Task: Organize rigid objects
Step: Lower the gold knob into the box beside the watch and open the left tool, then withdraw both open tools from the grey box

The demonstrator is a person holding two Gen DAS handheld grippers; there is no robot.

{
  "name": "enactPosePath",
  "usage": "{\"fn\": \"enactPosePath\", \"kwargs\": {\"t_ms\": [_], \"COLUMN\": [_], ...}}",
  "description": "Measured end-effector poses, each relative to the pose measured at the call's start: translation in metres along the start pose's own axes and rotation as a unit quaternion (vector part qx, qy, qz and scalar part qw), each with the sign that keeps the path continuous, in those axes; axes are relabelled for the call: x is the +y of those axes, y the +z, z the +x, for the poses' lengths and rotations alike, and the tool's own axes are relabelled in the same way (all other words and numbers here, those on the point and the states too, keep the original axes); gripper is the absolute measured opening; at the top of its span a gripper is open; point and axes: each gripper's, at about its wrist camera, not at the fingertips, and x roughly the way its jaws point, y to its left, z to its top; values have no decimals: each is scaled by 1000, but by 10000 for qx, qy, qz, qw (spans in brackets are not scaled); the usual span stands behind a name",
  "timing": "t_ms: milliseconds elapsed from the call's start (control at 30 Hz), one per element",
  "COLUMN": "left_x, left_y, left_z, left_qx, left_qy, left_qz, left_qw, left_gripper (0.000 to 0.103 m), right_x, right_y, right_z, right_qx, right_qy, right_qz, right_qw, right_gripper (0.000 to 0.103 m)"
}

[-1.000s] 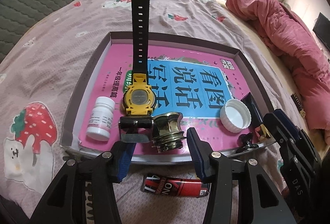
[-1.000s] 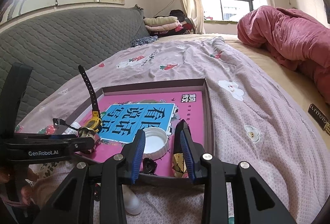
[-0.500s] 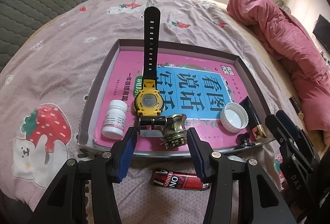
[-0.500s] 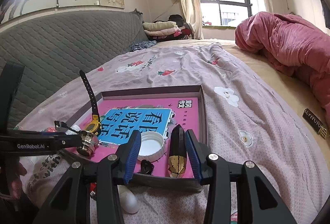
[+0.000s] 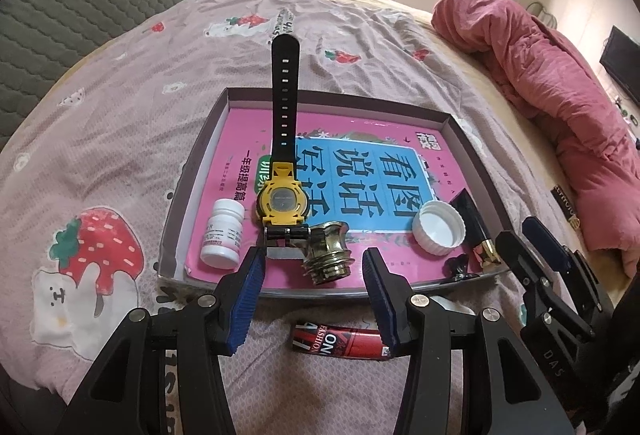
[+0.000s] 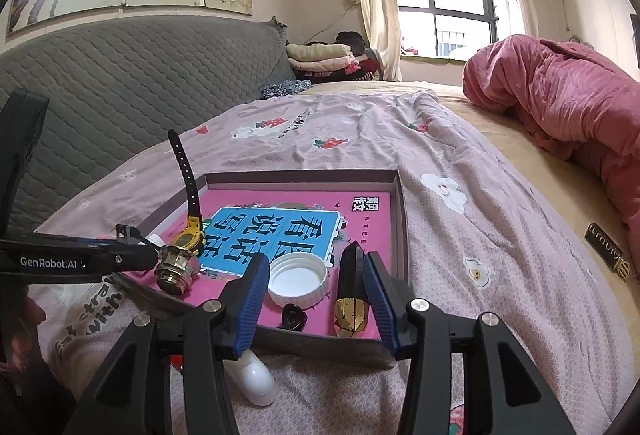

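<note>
Both claws are black with ribbed blue pads [image 5: 248, 299], silver screws and white "GenRobot.AI" lettering.

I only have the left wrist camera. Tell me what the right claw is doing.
Observer: The right claw is opening. The black-and-gold tube lies between its fingers, inside the tray.
Operator: Report anything on the bed under that claw.
Observer: A white rounded piece lies on the bedspread, just outside the tray's front wall.
</note>
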Motion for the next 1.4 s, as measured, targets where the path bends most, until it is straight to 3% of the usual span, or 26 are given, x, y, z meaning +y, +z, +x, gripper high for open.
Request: {"fn": "enactPosePath", "kwargs": {"t_ms": [100,1033,1167,1400], "left_x": [-3,-6,-6,-11], "left_y": [-1,-7,-11,-15], "left_z": [-4,-57,-62,-68], "left_qx": [-31,-291,-272,-293], "left_qy": [-30,-272,-333,-392], "left_qz": [24,169,202,330], "left_qw": [10000,9991,9989,9983], "left_gripper": [58,61,69,71], "right_x": [3,17,19,20], "right_y": [-1,-5,-9,-12], "right_z": [-5,-54,-61,-71], "right_qx": [-15,-79,3,83], "right_qy": [19,-69,-64,-133], "right_qz": [-45,-147,-164,-165], "right_qw": [10000,9998,9998,9997], "right_gripper": [48,49,49,49]}}
